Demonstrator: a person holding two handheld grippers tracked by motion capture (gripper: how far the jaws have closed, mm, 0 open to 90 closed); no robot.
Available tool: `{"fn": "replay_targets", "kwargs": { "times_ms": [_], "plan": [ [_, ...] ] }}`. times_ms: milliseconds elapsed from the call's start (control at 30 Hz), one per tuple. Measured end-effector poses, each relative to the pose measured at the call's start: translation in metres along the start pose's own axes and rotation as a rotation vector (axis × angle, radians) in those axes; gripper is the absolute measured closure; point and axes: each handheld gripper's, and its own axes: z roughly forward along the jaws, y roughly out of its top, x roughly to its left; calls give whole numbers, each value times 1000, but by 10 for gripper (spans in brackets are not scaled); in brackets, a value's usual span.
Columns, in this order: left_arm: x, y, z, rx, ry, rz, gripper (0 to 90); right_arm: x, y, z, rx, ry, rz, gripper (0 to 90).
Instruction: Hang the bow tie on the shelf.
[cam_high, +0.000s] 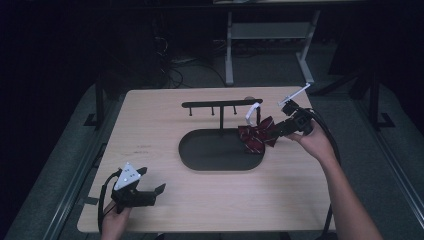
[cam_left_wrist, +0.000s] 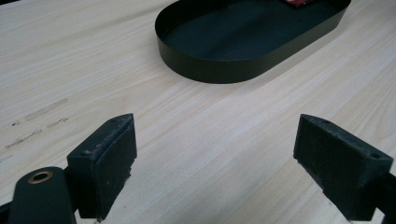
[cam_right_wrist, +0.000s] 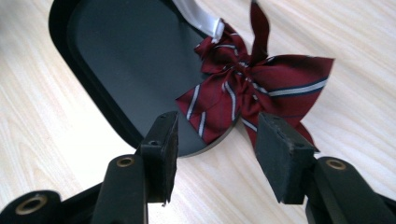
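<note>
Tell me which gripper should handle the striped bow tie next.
Right. The right gripper has open jaws right at the dark red striped bow tie on the black oval tray's rim; the left gripper sits far off.

A pale wooden bench (cam_high: 150, 125) carries everything. Just beyond the right tongs' reach stands a black T-shaped rack (cam_high: 221, 105) with small pegs. Faint scuff marks (cam_high: 136, 148) lie ahead of the left tongs.

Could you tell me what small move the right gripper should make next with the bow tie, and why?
Probably draw the right gripper back a little from the bow tie. Its jaws stand open with no pad pressing the cloth, and the bow already lies across the rim of the black tray, half on the table, so it looks released.
</note>
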Motion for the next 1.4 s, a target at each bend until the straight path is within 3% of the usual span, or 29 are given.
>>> {"fn": "replay_targets", "kwargs": {
  "times_ms": [233,1400],
  "plan": [
    [0,0,0,-4,4,-4,130,2,-5,4,26,12,-4,471],
    [0,0,0,4,0,-2,130,9,-45,12,43,28,-11,454]
  ]
}}
